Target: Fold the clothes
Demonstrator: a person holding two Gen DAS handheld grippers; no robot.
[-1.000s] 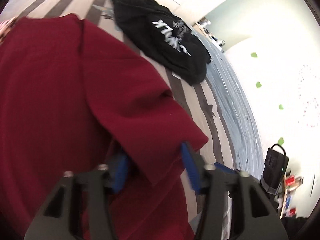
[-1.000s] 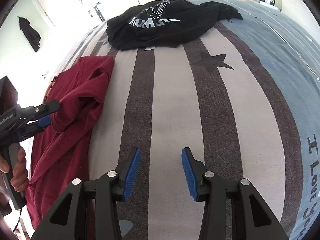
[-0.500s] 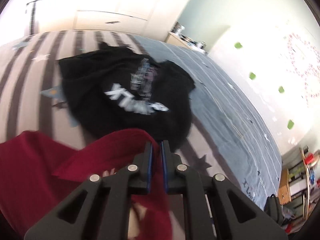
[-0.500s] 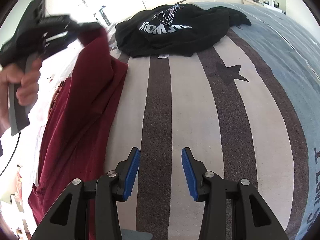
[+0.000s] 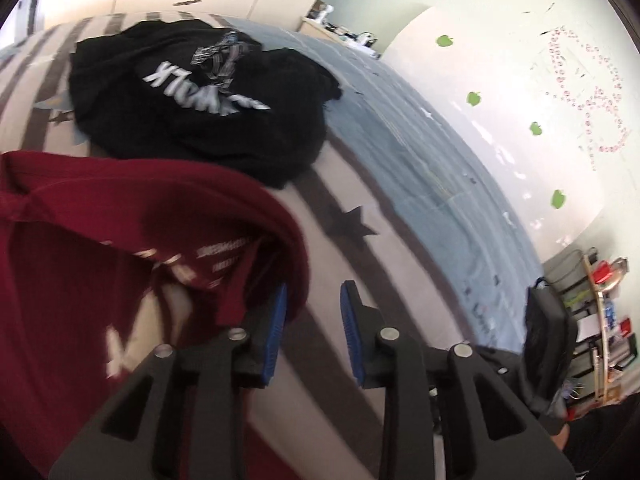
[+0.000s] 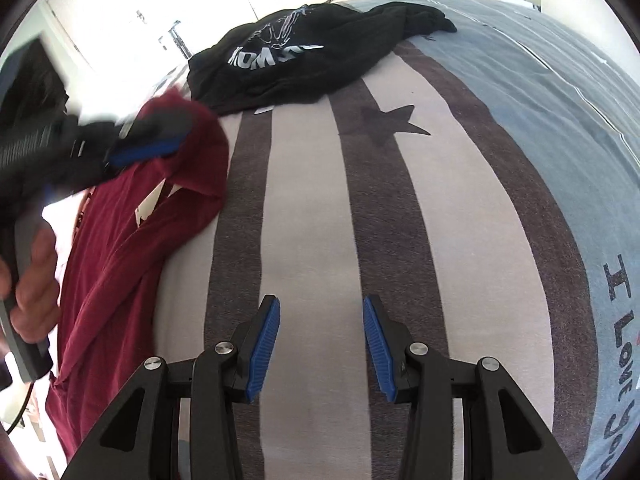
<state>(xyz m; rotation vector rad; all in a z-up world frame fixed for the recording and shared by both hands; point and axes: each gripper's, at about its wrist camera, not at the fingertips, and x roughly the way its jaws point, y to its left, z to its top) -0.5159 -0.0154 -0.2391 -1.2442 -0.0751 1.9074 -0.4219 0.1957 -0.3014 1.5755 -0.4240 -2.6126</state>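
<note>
Bed [image 6: 400,240] w/ striped star cover: maroon shirt [image 6: 120,264] at left edge, black printed shirt [image 6: 296,64] crumpled beyond it.

On the bedspread [image 6: 400,208], the T-shirt [image 6: 120,264] lies along the left of the right wrist frame, one part folded over itself. The sweatshirt [image 6: 288,64] lies behind it, at upper centre. Between them and the lower right the bedspread lies bare.
</note>
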